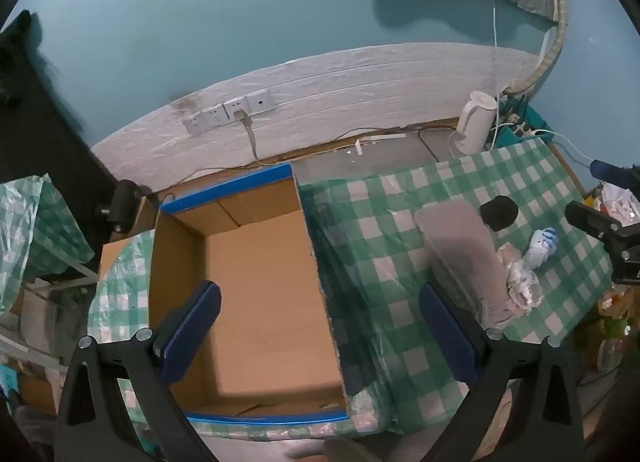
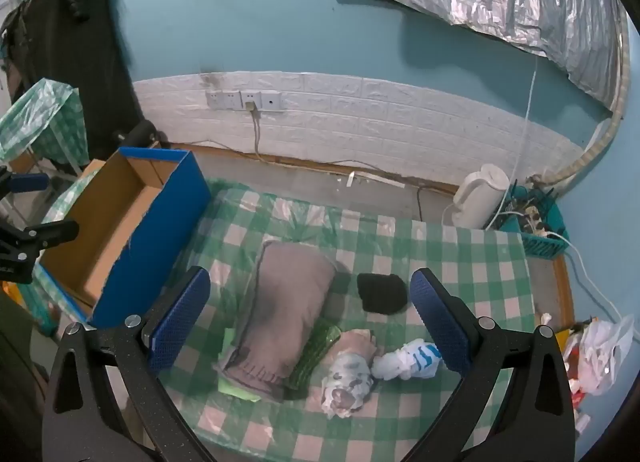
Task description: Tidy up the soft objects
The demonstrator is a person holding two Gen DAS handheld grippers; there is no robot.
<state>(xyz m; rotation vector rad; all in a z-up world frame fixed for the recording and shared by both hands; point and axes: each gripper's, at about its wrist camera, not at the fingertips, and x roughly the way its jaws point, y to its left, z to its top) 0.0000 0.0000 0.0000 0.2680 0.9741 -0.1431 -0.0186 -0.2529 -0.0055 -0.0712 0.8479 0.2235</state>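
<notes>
While both tools hang clear of the work with nothing between their pads, the risks lie wholly in the first pick. Farthest left, the cardboard box [image 2: 108, 230] stands empty on the desk [image 2: 496, 262], its blue wall close beside the folded grey blanket [image 2: 284, 314]; the left hand-held gripper [image 1: 320, 332] hovers over it with jaws spread wide, astride the box's right wall, and a careless descent could strike that wall and shove the box. Next rightward, the blanket is bulky and lies on a green item [image 2: 316, 350] that is only partly visible; a shallow pinch would likely take the top fold alone, so the bundle could unroll or drag the item beneath. Right of it, the black cloth [image 2: 382, 293], the pale patterned bundle [image 2: 346, 382] and the white-and-blue bundle [image 2: 408, 360] lie near together, the last two touching, so one closure may catch two pieces. The right hand-held gripper [image 2: 316, 324], jaws likewise fully apart, hangs above this group. The glossy plastic table cover may bunch under a low pad. Farthest right, the kettle [image 2: 480, 198] and its cables sit well apart, a lesser hazard
</notes>
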